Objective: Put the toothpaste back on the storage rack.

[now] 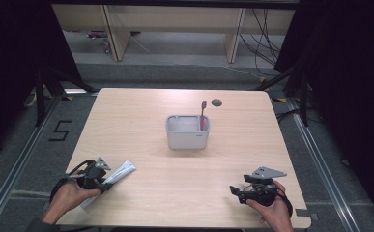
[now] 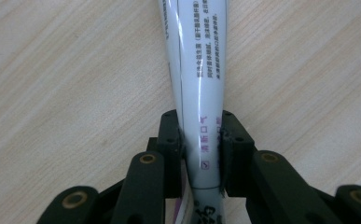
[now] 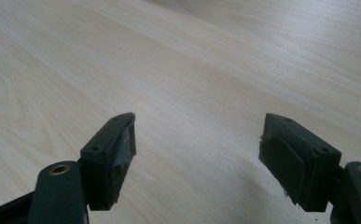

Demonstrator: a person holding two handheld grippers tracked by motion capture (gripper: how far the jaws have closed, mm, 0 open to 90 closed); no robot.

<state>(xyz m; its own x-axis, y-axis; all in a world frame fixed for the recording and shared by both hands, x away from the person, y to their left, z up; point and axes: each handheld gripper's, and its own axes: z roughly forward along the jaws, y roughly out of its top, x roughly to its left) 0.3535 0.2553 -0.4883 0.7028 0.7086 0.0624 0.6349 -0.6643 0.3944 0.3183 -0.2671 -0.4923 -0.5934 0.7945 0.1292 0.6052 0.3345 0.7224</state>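
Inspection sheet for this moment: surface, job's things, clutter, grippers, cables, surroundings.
Surface: light wood table, bare around the items.
Job's things: white toothpaste tube lying flat at the near left corner; grey holder mid-table with a red toothbrush standing in it.
Clutter: nothing seen.
Grippers: left gripper closed on the tube; right gripper open, holding nothing.
Cables: black loops at each gripper; loose cables on the floor behind.
Surroundings: dark curtains, wooden furniture legs behind.

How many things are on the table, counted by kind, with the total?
Tube: 1
Toothbrush: 1
Holder: 1
Total: 3
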